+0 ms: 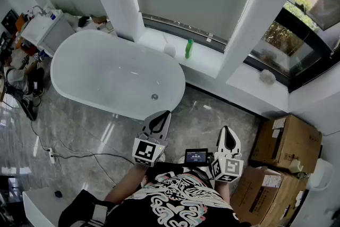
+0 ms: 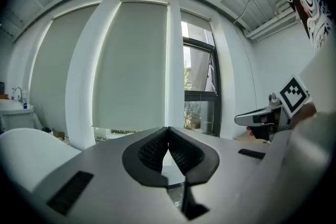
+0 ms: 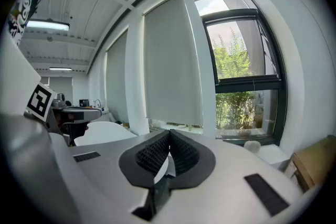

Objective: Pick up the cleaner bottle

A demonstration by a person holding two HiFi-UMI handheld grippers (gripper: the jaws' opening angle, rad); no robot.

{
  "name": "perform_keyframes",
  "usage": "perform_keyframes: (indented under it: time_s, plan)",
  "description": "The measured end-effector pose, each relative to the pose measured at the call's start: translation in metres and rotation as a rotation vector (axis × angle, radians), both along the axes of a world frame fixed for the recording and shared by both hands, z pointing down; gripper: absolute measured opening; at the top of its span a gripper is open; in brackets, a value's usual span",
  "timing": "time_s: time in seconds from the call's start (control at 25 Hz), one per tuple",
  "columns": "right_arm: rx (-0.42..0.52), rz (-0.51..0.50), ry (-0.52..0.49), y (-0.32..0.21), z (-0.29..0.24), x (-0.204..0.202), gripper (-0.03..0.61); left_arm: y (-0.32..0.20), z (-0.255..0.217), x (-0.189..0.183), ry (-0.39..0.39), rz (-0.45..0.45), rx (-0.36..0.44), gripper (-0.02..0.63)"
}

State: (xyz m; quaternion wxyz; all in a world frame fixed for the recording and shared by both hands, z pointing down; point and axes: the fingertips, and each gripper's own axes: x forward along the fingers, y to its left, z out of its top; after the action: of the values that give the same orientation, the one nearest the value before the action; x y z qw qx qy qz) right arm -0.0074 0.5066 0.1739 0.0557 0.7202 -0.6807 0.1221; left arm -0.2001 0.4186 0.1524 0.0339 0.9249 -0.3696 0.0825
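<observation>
A small green cleaner bottle [image 1: 189,48] stands upright on the white window ledge [image 1: 204,64] behind the bathtub, far from both grippers. My left gripper [image 1: 163,116] hangs low over the grey floor by the tub's near rim, its tips together and nothing between them. My right gripper [image 1: 227,133] is level with it to the right, also shut and empty. In the left gripper view the left gripper [image 2: 167,130] has its dark pads meeting. The right gripper view shows the right gripper [image 3: 169,135] the same way. The bottle is hidden in both gripper views.
A white oval bathtub [image 1: 114,74] fills the left middle. A white round object [image 1: 170,50] sits on the ledge left of the bottle. Cardboard boxes [image 1: 287,143] stack at the right. A power strip and cable [image 1: 50,154] lie on the floor at left. Clutter and a white cabinet [image 1: 45,29] stand far left.
</observation>
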Motion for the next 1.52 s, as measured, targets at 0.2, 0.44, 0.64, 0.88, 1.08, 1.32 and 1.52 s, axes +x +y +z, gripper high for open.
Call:
perform_keyframes:
  time_s: [0.2, 0.44, 0.64, 0.88, 1.08, 1.32, 1.52]
  plan:
    - [0.060, -0.067, 0.017, -0.013, -0.020, -0.028, 0.026, 0.017, -0.019, -0.017, 0.028, 0.074, 0.089, 0.017]
    - [0.090, -0.110, 0.043, -0.013, -0.033, -0.044, 0.026, 0.019, -0.024, -0.027, 0.094, 0.051, 0.016, 0.017]
    - [0.116, -0.118, 0.004, -0.003, -0.035, -0.042, 0.026, 0.022, -0.032, -0.013, 0.162, 0.054, -0.012, 0.017]
    - [0.123, -0.126, -0.001, 0.009, -0.032, -0.022, 0.026, 0.027, -0.037, 0.012, 0.147, 0.056, 0.018, 0.017]
    - [0.137, -0.124, -0.008, 0.012, -0.034, 0.002, 0.026, 0.032, -0.028, 0.025, 0.100, 0.049, 0.028, 0.017]
    - [0.143, -0.108, -0.007, 0.015, -0.030, 0.030, 0.026, 0.028, -0.020, 0.046, 0.053, 0.028, 0.043, 0.017]
    - [0.139, -0.110, -0.011, 0.001, -0.027, 0.040, 0.026, 0.006, -0.023, 0.052, 0.110, 0.004, 0.018, 0.017]
